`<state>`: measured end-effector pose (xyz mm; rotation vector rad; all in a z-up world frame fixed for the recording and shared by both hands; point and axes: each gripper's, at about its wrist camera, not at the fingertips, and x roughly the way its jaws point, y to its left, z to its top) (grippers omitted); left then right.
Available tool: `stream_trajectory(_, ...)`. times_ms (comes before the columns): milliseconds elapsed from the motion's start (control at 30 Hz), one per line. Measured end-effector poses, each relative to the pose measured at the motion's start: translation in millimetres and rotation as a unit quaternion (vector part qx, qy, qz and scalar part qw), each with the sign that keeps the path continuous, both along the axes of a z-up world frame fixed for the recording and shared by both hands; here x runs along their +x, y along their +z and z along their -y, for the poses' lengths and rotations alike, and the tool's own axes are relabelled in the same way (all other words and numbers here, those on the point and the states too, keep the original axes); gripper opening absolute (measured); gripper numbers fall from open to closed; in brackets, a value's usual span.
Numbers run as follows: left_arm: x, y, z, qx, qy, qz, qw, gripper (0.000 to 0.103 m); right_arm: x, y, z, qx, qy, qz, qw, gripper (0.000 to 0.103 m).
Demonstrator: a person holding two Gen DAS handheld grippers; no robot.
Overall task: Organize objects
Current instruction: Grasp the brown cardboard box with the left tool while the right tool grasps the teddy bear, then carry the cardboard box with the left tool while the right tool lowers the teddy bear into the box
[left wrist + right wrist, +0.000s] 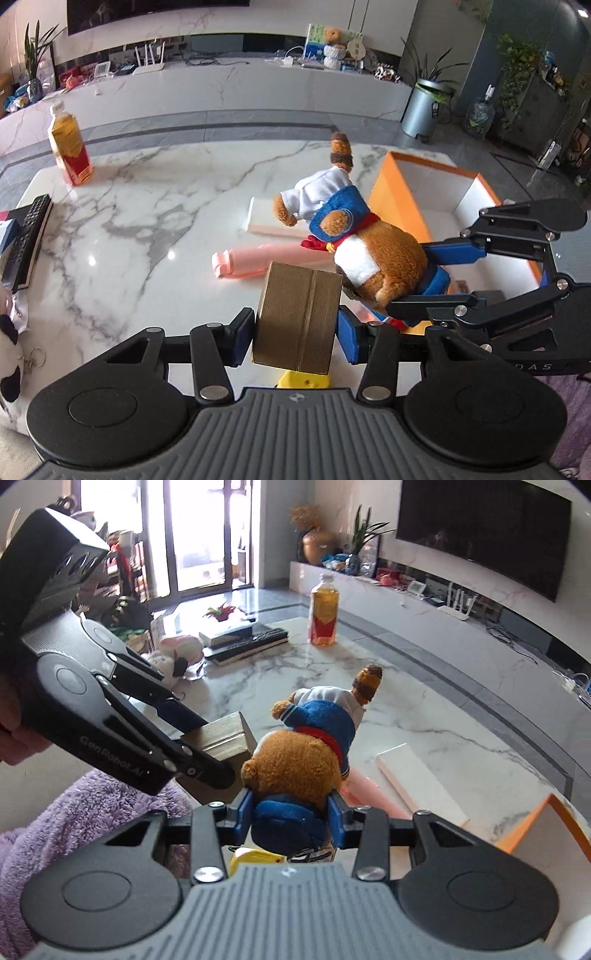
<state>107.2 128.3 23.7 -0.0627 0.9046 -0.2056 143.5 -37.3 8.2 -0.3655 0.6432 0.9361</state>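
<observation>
Left gripper (295,328): jaws pinching a small brown cardboard box (299,317), one blue pad on each side face, box lifted clear of the marble table (147,206). Its taped seam runs roughly away from the camera, tilted a bit.

Right gripper (290,812): jaws clamped on a plush bear (295,771) at its blue lower body. Pads press into the fabric on both sides. The bear's long axis points forward and away from the jaws, with the head near the pads, the white-and-blue outfit beyond and the striped tip furthest out. Also off the table.

The two loads are just beside each other; in the right wrist view the box sits immediately left of the bear, close to touching, can't confirm contact.

Key relation: the open orange box (402,192) with white interior lies to the right, on the right gripper's side. In the left wrist view the bear hangs in front of the near wall, not yet inside. Judgement: the right hand is nearer, so the bear likely goes in first; the left has to cross behind or wait.

Still on the table: pink tube (243,262) and flat white slab (273,225) between the grippers and the orange box, bottle (70,147) far left, remote (29,229) on books at the left edge.
</observation>
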Motion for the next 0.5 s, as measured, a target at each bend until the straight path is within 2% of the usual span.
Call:
stream_trajectory(133,13,18,39,-0.033,-0.031,0.024,0.9987,0.055,0,21,61,0.026,-0.063,-0.010,0.998,0.043)
stream_trajectory(267,29,22,88,-0.069,-0.072,0.027,0.9946,0.055,3,31,126,0.033,-0.137,-0.022,0.990,0.044)
stream_trajectory(367,44,9,127,-0.096,-0.100,0.009,0.9903,0.055,4,32,165,0.032,-0.183,-0.023,0.982,0.044)
stream_trajectory(500,67,-18,173,-0.117,-0.125,-0.035,0.9846,0.055,7,25,204,0.023,-0.232,-0.028,0.972,0.044)
